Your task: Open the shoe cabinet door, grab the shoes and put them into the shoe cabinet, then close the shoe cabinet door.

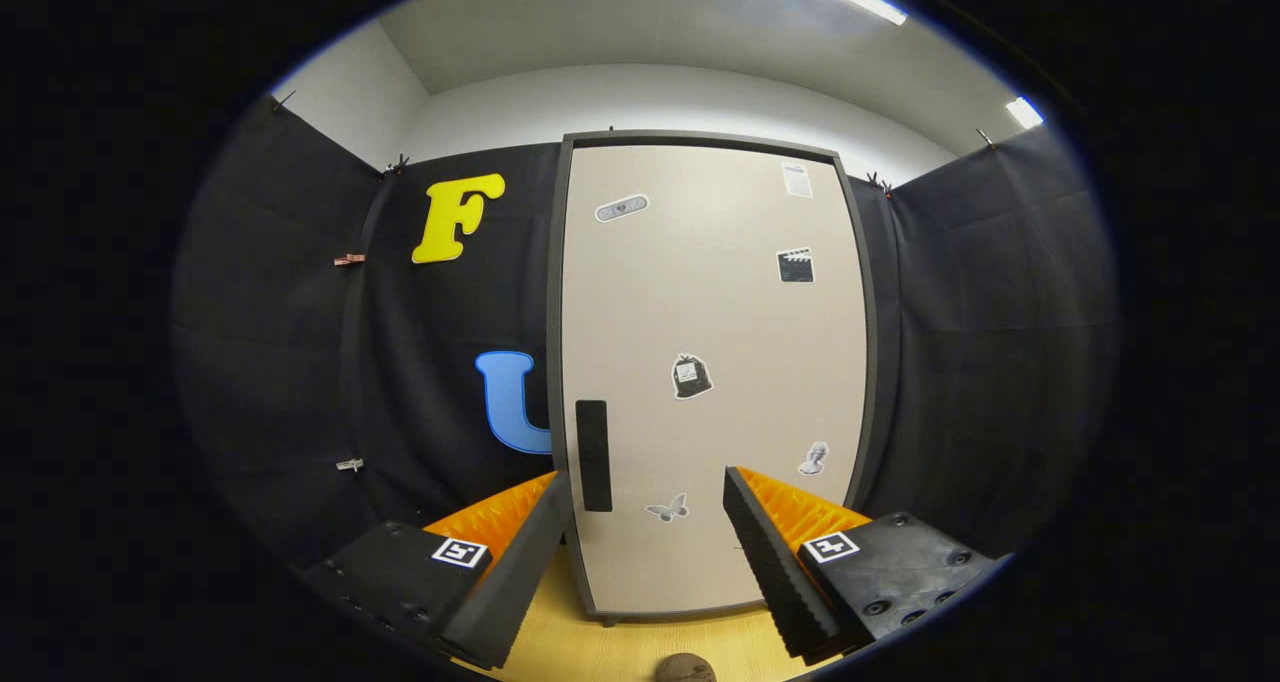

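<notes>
A tall shoe cabinet [710, 362] stands straight ahead against the booth wall. Its beige door is closed and carries several small stickers. A dark vertical handle [593, 455] sits near the door's lower left edge. My gripper [645, 484] is open, its two fingers spread wide in front of the lower door, apart from it. The left fingertip [553, 502] lies close beside the handle in the view. A small brown rounded thing [685, 668] peeks up below the fingers on the wooden floor; what it is I cannot tell.
Black cloth walls close in on both sides of the cabinet. A strip of light wooden floor [640, 642] runs between the fingers up to the cabinet's base. White wall and ceiling lights lie above.
</notes>
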### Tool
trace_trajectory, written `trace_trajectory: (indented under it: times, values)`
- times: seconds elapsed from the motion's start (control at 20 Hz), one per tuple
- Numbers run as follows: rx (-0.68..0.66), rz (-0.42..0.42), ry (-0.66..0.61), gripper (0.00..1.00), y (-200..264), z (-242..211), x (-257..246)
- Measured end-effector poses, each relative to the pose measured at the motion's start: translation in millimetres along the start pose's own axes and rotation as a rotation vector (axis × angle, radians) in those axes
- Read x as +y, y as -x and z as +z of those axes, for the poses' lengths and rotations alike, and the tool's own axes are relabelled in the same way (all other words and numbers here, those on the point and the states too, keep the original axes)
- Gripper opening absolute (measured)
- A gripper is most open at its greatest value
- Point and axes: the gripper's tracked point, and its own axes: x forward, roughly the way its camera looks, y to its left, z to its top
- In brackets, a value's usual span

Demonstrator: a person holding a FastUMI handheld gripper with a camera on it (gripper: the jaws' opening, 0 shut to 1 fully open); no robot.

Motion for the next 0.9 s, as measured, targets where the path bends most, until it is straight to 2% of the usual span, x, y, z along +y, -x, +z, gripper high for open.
trace_trajectory:
  times: [0.25, 0.6, 0.9]
  values:
    - [0.021, 0.025, -0.009, 0.98, -31, -12, 16]
    - [0.055, 0.037, -0.034, 0.98, -99, -36, 31]
    - [0.13, -0.005, -0.022, 0.98, -152, -77, 38]
